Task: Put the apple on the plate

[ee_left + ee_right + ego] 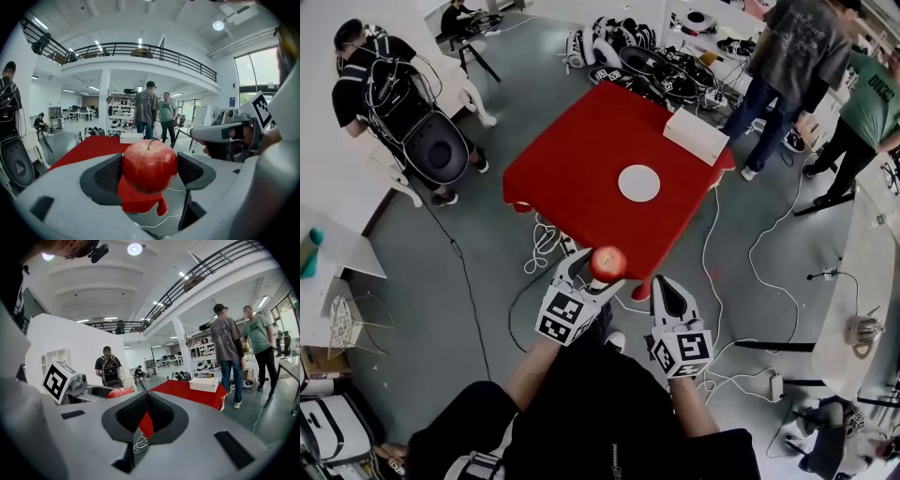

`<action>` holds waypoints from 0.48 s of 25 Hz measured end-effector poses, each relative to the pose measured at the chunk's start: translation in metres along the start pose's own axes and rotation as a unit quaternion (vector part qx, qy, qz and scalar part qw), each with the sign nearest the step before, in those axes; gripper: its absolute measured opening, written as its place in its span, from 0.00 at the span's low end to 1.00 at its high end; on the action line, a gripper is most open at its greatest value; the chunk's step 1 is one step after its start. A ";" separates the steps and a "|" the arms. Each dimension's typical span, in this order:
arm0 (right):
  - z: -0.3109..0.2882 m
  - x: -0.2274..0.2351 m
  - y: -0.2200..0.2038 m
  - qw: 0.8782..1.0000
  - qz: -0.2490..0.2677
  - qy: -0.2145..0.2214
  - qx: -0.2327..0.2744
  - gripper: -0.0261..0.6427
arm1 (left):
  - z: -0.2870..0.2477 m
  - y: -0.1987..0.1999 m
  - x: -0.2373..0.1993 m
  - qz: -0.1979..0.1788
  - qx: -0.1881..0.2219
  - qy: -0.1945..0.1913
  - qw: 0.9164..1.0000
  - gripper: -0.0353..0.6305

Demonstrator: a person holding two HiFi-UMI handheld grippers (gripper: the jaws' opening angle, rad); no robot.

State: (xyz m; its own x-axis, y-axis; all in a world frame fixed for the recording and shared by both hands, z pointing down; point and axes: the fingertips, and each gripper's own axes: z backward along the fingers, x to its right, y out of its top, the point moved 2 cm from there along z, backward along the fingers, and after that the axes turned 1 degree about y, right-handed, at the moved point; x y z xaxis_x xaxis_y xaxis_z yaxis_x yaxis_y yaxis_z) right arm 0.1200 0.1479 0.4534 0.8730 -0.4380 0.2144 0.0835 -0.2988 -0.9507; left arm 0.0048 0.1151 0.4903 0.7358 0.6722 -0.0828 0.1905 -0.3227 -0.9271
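1. Our left tool (150, 173) is clamped on the apple (149, 166). One pad sits on each side at about its widest part, and the stem points up.
2. In the head view the apple (608, 263) is up in the air, around the near edge of the red tabletop (581, 169). It isn't resting on anything.
3. The white plate (638, 183) sits empty near the middle of the tabletop, well apart from the apple. A white box (696, 136) lies at the far edge.
4. Our right tool (147, 413) has its jaws pressed together with nothing between them. It hangs just beside the left one.
5. Handling guess: the apple looks firm and a bit hefty for its size. The skin looks smooth and shiny, so it could slip if the squeeze goes soft.
6. We reckon the grip across the widest part is the right spot. Any higher or lower and the curve would squirt it out.
7. It's probably bruisable, so a moderate squeeze and no dropping.
8. Being round, it may roll once it's let go, so we'd set it down stem-up near the plate's center.
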 end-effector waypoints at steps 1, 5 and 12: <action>-0.005 0.003 0.000 1.000 0.000 0.000 -0.001 0.06 | -0.005 0.000 -0.005 0.001 -0.001 0.000 1.000 0.61; -0.037 0.022 0.004 1.000 0.001 -0.004 -0.004 0.06 | -0.037 0.001 -0.032 0.004 -0.002 -0.002 1.000 0.61; -0.106 0.070 0.032 0.999 0.005 -0.026 -0.020 0.06 | -0.113 0.028 -0.085 0.006 -0.003 -0.023 1.000 0.61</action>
State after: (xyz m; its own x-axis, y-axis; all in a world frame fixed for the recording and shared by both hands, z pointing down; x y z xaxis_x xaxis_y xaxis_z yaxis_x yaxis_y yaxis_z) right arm 0.1327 0.0179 0.4618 0.8975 -0.3967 0.1927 0.0568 -0.3293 -0.9425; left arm 0.0209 -0.0267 0.5128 0.7076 0.6979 -0.1105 0.1854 -0.3343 -0.9240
